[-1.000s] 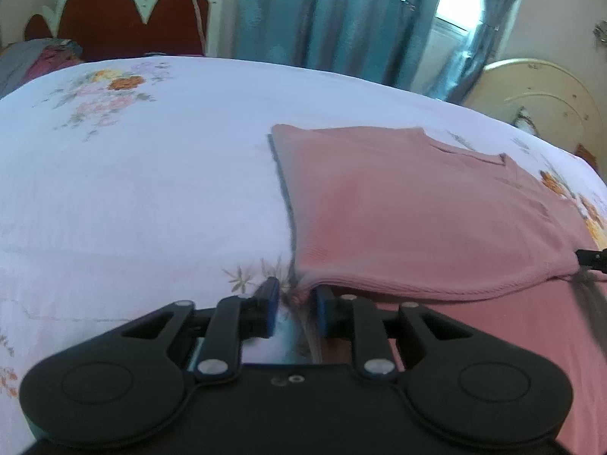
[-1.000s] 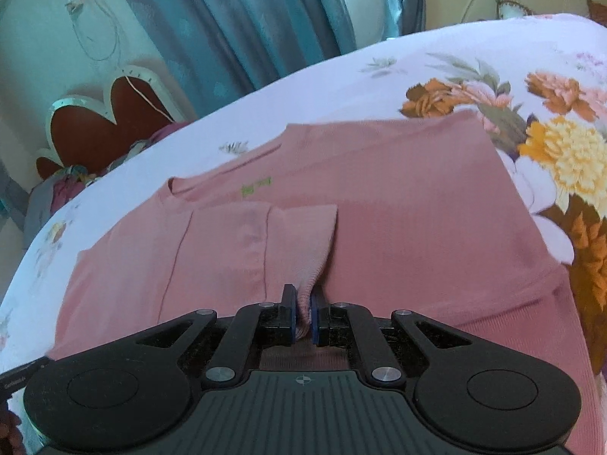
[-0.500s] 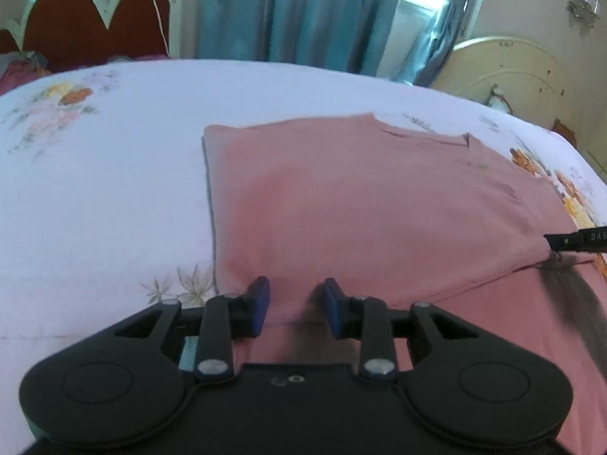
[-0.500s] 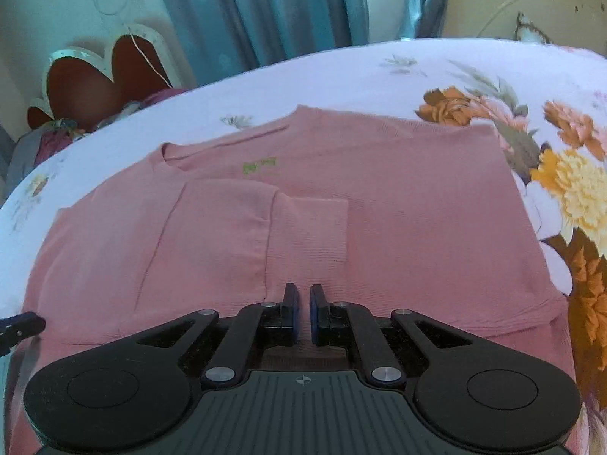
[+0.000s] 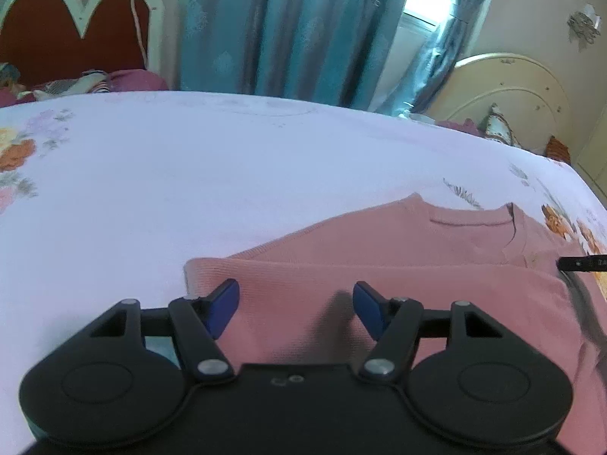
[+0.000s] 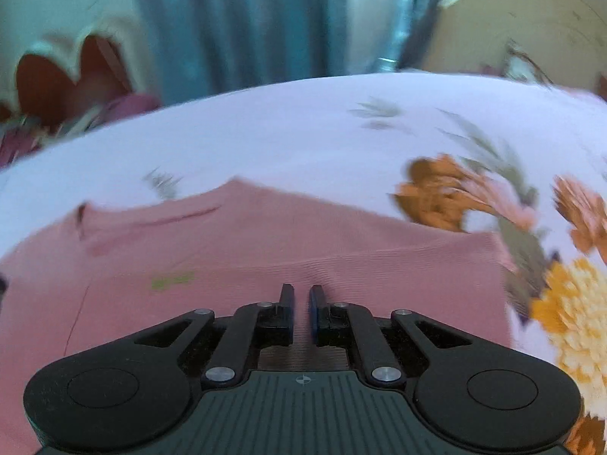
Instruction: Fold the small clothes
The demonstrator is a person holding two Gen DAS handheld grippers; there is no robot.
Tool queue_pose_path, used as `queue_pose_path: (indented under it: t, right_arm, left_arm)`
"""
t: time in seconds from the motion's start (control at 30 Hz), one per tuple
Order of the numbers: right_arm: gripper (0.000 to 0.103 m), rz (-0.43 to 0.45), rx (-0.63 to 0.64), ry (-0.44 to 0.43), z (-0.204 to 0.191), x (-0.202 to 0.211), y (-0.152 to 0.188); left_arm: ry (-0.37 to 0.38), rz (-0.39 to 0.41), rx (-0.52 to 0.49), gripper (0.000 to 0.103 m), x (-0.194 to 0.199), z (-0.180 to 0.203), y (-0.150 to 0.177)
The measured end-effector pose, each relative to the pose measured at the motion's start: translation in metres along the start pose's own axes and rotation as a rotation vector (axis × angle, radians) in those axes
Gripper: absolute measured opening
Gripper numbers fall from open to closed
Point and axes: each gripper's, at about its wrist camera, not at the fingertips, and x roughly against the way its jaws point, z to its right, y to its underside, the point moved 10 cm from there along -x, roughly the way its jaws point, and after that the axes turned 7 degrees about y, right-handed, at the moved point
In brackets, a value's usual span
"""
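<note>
Pink top [image 5: 398,303] folded over flat mid-bed [image 5: 189,174]; left gripper [image 5: 296,303] spread empty, right gripper [image 6: 301,303] near-closed, pinching nothing; further folds likely.

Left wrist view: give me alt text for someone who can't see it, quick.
The left gripper is open, its blue fingertips spread wide over a folded pink shirt lying on a floral bedsheet. Teal curtains and a red headboard stand behind the bed.
</note>
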Motion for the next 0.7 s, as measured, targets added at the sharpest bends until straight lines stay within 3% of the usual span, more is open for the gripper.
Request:
queue_pose_path:
  t: [0.07, 0.23, 0.33, 0.37, 0.47, 0.5, 0.53, 0.6, 0.7]
  right_arm:
    - [0.006, 0.053, 0.026, -0.046, -0.019, 0.017, -0.001]
    - [0.006, 0.052, 0.180, -0.223, -0.117, 0.031, 0.021]
    - [0.009, 0.037, 0.249, -0.234, -0.146, 0.025, 0.038]
    - [0.020, 0.039, 0.259, -0.217, -0.144, 0.021, 0.041]
    - [0.021, 0.064, 0.230, -0.195, -0.119, 0.022, 0.039]
    - [0.021, 0.072, 0.211, -0.102, -0.097, 0.019, 0.035]
    - [0.021, 0.074, 0.192, -0.078, -0.081, 0.019, 0.033]
    - [0.026, 0.045, 0.137, -0.056, -0.057, 0.022, 0.032]
    - [0.027, 0.077, 0.147, -0.106, -0.067, 0.044, 0.029]
  left_arm:
    - [0.013, 0.022, -0.028, 0.072, 0.005, 0.021, 0.000]
    - [0.070, 0.024, -0.090, 0.072, -0.004, 0.094, 0.013]
    - [0.079, 0.011, -0.114, 0.072, -0.009, 0.115, 0.026]
    - [0.065, -0.003, -0.124, 0.072, -0.011, 0.114, 0.033]
    - [0.018, 0.003, -0.131, 0.073, -0.002, 0.093, 0.043]
    - [0.001, 0.008, -0.120, 0.073, 0.005, 0.081, 0.045]
    - [-0.033, 0.011, -0.119, 0.071, 0.014, 0.068, 0.049]
    - [-0.066, 0.001, -0.112, 0.071, 0.025, 0.052, 0.053]
    - [-0.032, 0.037, -0.041, 0.071, 0.042, 0.058, 0.052]
